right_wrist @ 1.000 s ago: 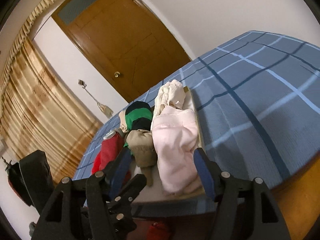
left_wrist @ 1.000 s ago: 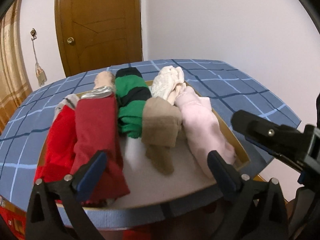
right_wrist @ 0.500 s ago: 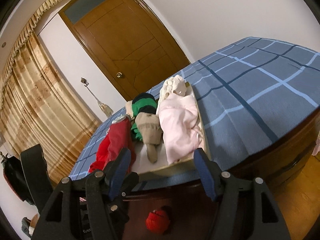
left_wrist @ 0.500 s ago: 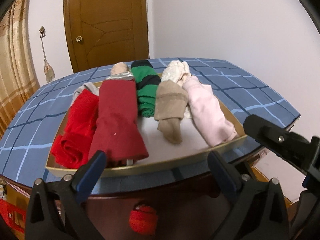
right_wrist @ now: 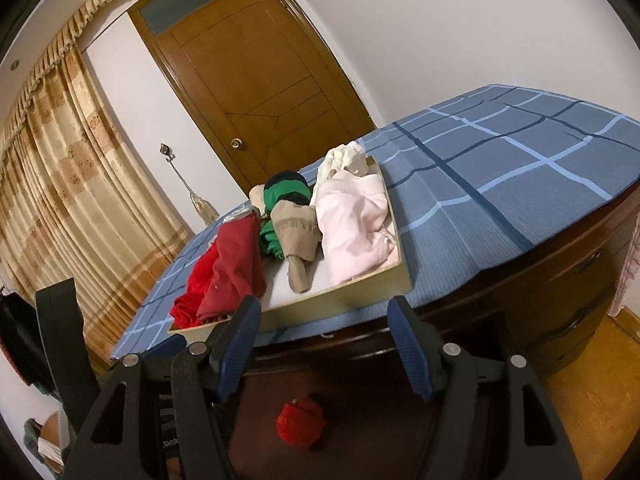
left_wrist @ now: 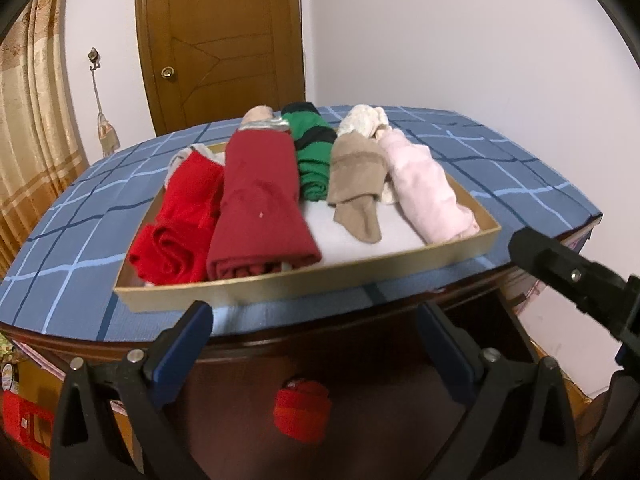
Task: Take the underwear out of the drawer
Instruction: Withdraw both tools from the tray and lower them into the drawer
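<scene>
I see L gripper [left_wrist: 316, 344] & R gripper [right_wrist: 324, 336] both wide open, empty; red underwear [left_wrist: 302, 410] lower-center, below fingers, untouched.

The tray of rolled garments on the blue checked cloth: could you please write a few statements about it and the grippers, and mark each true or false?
1. The tray holds several rolled garments. True.
2. The pink roll lies at the tray's left end. False: it lies at the right end; the bright red roll is leftmost.
3. The left gripper is open and holds nothing. True.
4. The right gripper grips the beige roll. False: it is open, short of the tray.
5. A red roll lies in the dark space below the tabletop. True.
</scene>
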Available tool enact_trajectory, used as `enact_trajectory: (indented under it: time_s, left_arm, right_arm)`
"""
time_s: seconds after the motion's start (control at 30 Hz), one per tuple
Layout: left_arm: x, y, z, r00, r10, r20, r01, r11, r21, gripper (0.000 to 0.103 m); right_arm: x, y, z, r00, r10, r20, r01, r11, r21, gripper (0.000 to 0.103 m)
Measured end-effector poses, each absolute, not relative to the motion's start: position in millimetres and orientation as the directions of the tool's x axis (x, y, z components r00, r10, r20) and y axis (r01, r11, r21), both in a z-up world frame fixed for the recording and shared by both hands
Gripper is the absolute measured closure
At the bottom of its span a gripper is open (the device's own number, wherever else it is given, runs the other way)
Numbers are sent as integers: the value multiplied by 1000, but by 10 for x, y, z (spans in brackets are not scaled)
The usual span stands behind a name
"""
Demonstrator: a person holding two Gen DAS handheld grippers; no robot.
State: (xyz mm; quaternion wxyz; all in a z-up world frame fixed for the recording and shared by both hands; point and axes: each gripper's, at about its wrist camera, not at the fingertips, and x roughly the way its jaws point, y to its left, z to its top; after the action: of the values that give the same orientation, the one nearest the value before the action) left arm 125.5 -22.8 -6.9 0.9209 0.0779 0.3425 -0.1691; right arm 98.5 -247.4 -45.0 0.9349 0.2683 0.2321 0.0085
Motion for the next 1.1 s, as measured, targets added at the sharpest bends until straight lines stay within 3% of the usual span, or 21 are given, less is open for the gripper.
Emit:
enact_trajectory:
  time_s: [1.1]
  left_arm:
    - [954,174,-638,585,-221,-781,374,927,18,1]
  right_arm:
    - [613,-2262,-854,838,144,-526,124,888,442,35]
